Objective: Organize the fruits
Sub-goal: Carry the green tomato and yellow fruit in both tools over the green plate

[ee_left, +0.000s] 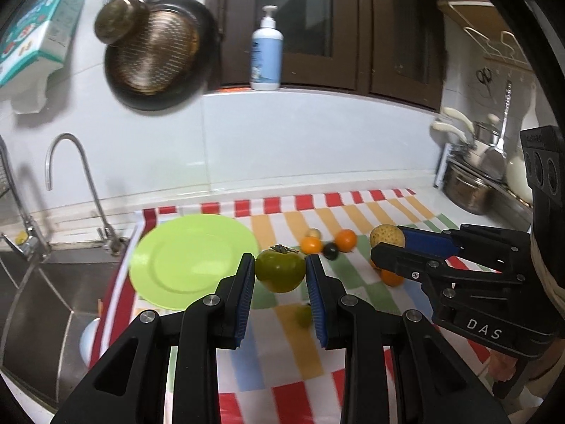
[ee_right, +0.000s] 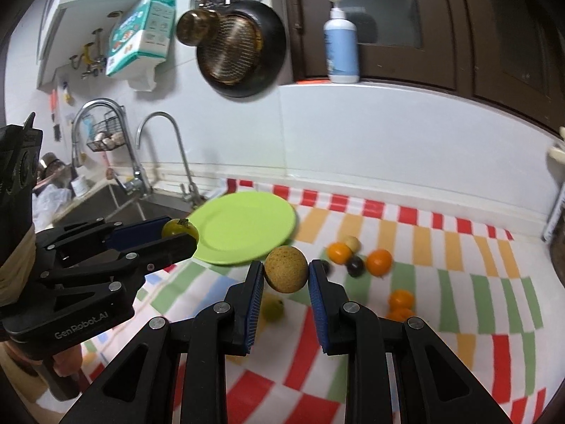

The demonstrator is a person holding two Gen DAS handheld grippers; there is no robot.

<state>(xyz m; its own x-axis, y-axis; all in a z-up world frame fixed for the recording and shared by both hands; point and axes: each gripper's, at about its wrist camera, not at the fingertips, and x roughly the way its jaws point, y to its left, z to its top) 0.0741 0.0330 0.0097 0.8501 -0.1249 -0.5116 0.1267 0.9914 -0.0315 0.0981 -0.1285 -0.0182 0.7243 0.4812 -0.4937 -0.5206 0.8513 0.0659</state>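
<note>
Left gripper [ee_left: 280, 270] clamped green persimmon [ee_left: 280, 272] at frame centre, beside green plate [ee_left: 190, 258]. Right gripper [ee_right: 286, 275] pinched tan round fruit [ee_right: 286, 274], centre. Risk: round fruits slipping from narrow pads, rolling off cloth [ee_right: 441, 265].

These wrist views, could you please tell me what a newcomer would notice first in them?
Each tool grips a fruit above the striped cloth: the left tool a green persimmon, the right tool a tan round fruit. A bare lime-green plate waits beside the sink.
</note>
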